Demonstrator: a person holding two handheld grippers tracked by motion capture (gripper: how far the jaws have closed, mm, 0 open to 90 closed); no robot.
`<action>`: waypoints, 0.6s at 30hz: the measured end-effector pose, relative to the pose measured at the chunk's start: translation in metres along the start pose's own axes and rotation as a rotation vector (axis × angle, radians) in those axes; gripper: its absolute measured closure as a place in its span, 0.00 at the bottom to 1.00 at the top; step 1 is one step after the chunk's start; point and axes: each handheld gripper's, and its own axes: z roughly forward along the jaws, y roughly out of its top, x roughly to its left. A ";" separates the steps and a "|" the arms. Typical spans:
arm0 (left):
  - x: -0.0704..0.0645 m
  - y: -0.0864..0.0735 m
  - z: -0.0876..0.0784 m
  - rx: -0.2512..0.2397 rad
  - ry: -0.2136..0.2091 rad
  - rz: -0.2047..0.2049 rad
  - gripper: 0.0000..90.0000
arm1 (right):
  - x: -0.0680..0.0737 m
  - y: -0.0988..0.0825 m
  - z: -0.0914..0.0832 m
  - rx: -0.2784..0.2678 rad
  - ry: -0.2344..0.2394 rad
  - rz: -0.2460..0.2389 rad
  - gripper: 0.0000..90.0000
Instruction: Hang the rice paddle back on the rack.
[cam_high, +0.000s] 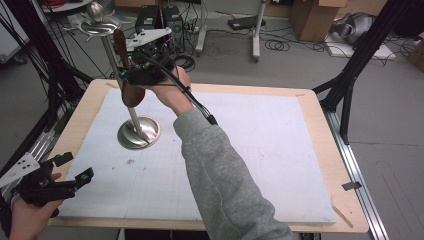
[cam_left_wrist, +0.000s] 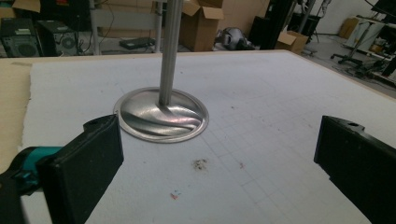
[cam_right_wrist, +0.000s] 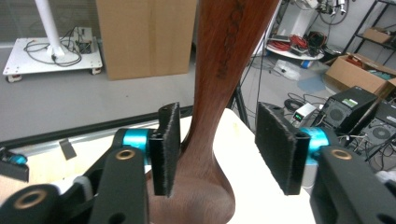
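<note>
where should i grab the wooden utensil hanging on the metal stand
Grip the wooden utensil at its narrow neck above the flared end, coming level from the side away from the stand's pole. It hangs upright, and the right gripper already straddles it there, open.

text: dark engraved marking | on: wooden utensil (cam_right_wrist: 219, 56) handle | readable: no, too blurred

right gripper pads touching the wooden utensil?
Cannot tell. Right gripper view: right pad stands clear of the wooden utensil; left pad overlaps its edge.
</note>
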 end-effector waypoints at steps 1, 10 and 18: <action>0.000 0.000 0.000 0.000 0.003 -0.002 0.02 | 0.000 -0.001 -0.001 0.002 0.004 -0.005 0.49; 0.003 0.000 0.005 0.014 0.028 -0.019 0.02 | -0.004 -0.008 -0.008 0.009 -0.025 -0.013 0.20; 0.000 0.001 0.012 0.019 -0.003 -0.007 0.02 | -0.011 -0.016 -0.014 0.057 0.005 -0.003 0.00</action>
